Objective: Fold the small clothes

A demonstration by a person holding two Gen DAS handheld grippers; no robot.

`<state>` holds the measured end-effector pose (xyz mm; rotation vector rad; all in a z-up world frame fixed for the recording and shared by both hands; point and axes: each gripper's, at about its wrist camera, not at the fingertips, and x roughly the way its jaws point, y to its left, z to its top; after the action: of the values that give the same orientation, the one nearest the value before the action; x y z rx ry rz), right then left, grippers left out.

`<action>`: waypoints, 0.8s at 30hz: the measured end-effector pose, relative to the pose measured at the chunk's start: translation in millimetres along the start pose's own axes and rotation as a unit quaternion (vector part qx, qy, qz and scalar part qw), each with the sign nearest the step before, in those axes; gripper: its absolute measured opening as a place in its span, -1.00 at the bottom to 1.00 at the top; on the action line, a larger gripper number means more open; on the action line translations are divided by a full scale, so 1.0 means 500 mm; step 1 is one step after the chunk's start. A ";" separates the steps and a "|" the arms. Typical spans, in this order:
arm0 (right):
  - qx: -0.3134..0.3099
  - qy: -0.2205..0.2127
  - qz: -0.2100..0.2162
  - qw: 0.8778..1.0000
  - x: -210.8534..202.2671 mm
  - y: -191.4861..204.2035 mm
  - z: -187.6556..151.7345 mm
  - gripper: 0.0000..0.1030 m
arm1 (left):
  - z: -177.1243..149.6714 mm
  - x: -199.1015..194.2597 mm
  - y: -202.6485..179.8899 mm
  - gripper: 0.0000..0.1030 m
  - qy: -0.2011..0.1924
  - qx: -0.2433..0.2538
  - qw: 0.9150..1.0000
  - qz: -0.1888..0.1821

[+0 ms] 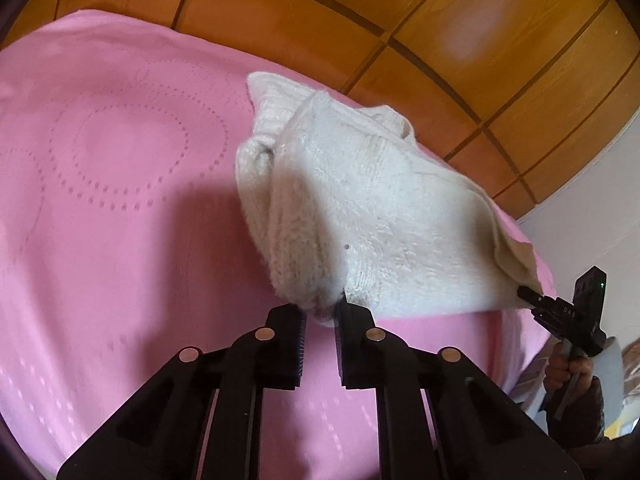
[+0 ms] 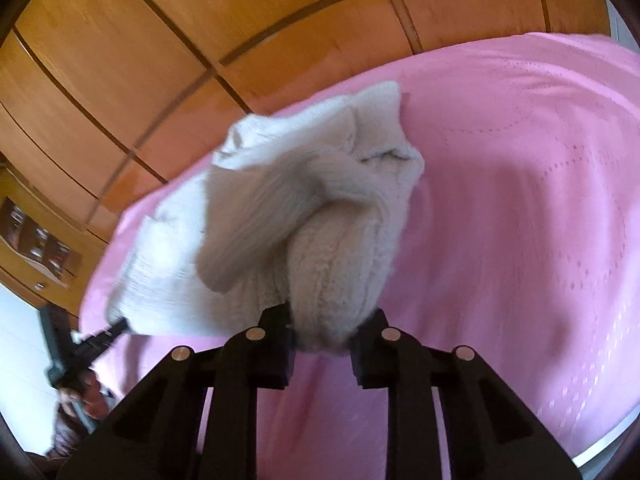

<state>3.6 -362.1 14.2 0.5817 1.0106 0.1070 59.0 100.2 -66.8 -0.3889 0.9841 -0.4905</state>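
Note:
A cream knitted garment [image 1: 360,200] hangs stretched between the two grippers above the pink bedspread [image 1: 120,200]. My left gripper [image 1: 322,312] is shut on a thick bunched corner of it at the bottom of the left wrist view. At the right of that view, the right gripper [image 1: 530,295] pinches the far corner. In the right wrist view the right gripper [image 2: 326,320] is shut on a rolled fold of the knitted garment [image 2: 304,208], blurred and partly doubled over. The left gripper [image 2: 116,326] grips the other end at the lower left.
Brown wooden panelled doors [image 1: 440,40] stand behind the bed. A white wall [image 1: 592,216] lies to the right. A person's hand [image 1: 568,368] holds the right gripper's handle. A wooden shelf unit [image 2: 36,236] sits at the far left. The pink bedspread [image 2: 520,200] spreads wide below.

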 end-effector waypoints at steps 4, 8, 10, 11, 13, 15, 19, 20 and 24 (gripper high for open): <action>0.007 0.005 0.020 1.000 -0.043 0.000 -0.026 -0.68 | -0.051 -0.047 -0.005 -1.00 0.001 -0.002 1.000 -0.012; 0.014 0.024 0.021 0.999 -0.072 -0.013 -0.070 -1.00 | -0.112 -0.094 0.011 -1.00 0.008 -0.003 1.000 -0.010; 0.024 0.035 0.009 0.999 -0.079 -0.028 -0.091 -1.00 | -0.138 -0.101 0.037 -1.00 0.016 -0.024 1.000 0.007; 0.027 0.036 -0.021 0.999 -0.083 -0.039 -0.104 -1.00 | -0.143 -0.102 0.045 -1.00 0.018 -0.028 0.999 0.015; 0.033 0.034 -0.031 0.998 -0.087 -0.054 -0.111 -0.95 | -0.137 -0.109 0.051 -1.00 0.005 -0.031 0.999 0.020; 0.015 0.023 -0.061 0.998 -0.094 -0.048 -0.109 -0.55 | -0.117 -0.110 0.048 -1.00 -0.009 -0.032 0.999 0.038; -0.010 -0.003 -0.063 0.998 -0.093 -0.027 -0.089 0.42 | -0.068 -0.097 0.043 0.32 -0.037 -0.036 0.998 0.040; -0.020 -0.007 -0.063 0.998 -0.083 -0.019 -0.077 0.43 | -0.054 -0.089 0.042 0.32 -0.047 -0.038 0.998 0.035; -0.048 -0.018 -0.081 0.995 -0.029 -0.009 -0.047 0.46 | -0.009 -0.045 0.034 0.32 -0.048 -0.029 0.998 0.032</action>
<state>-24.2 -361.3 13.9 0.4115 1.0082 0.0019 48.6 126.5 -62.5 -0.4281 0.9160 -0.3830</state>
